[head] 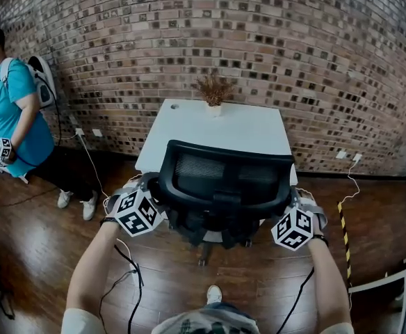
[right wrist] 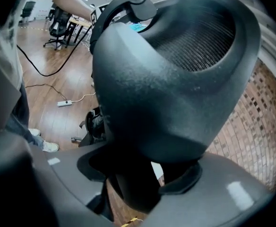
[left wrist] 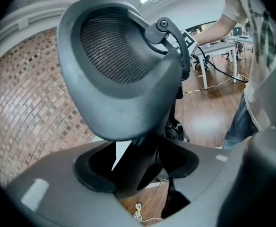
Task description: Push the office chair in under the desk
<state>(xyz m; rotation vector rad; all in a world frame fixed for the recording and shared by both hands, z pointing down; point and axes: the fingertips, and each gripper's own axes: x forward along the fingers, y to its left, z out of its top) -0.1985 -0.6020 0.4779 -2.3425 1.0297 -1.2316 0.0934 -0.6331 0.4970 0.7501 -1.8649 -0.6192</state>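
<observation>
Curved, mesh-backed office chair (head: 220, 179) at the white desk (head: 224, 127) — left tool (head: 147, 190) and right tool (head: 299, 202) clenched on it.

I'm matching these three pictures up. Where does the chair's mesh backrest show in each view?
Head view: mesh backrest at centre, before the white desk.
Left gripper view: upper middle, large.
Right gripper view: upper right, large.
Shared landmark: the brick wall.

desk (head: 224, 127) front edge hidden behind office chair (head: 224, 179), bystander (head: 12, 110) cropped at left
</observation>
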